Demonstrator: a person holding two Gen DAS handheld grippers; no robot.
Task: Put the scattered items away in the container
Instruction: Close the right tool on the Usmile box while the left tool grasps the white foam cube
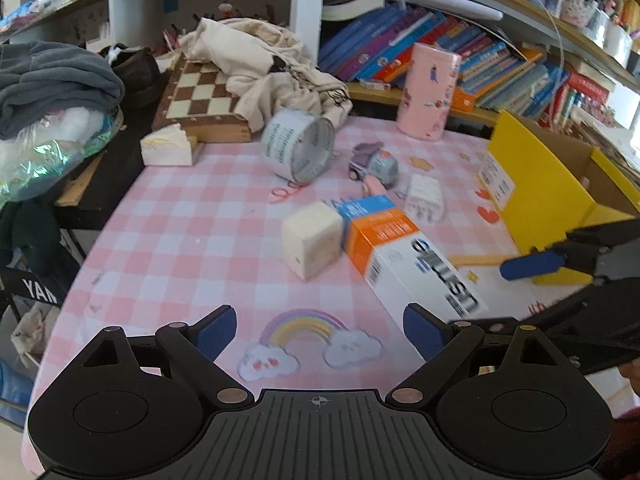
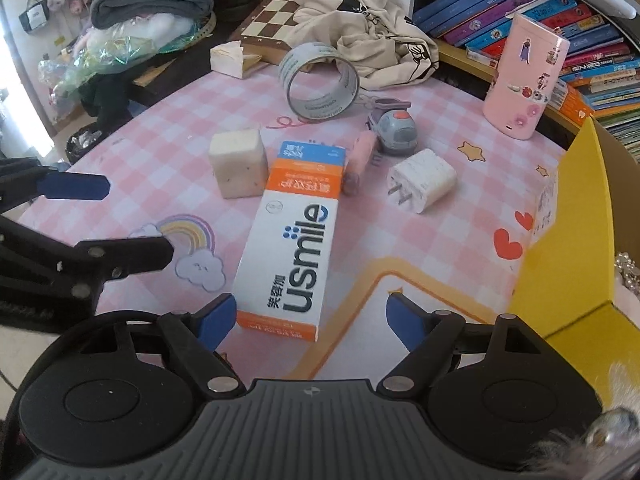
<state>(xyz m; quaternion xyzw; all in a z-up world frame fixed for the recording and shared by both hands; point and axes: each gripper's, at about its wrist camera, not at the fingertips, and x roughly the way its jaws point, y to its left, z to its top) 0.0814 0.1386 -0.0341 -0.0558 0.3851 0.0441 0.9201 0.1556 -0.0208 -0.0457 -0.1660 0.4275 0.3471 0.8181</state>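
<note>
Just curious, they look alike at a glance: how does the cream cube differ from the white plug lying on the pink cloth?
The cream cube is a plain, speckled block; the white plug is ribbed, with two metal prongs sticking out. The cube touches the toothpaste box on one side; the plug lies apart from it on the other. The cube looks bigger. Both are pale, blocky, and lie loose on the cloth.

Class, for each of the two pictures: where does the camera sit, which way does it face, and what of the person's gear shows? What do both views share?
Left wrist: sits on the left gripper, facing down over the pink checked table; right gripper enters at right.
Right wrist: sits on the right gripper, facing the Usmile box; left gripper enters at left.
Shared: box, cream cube, tape roll, yellow container.
</note>
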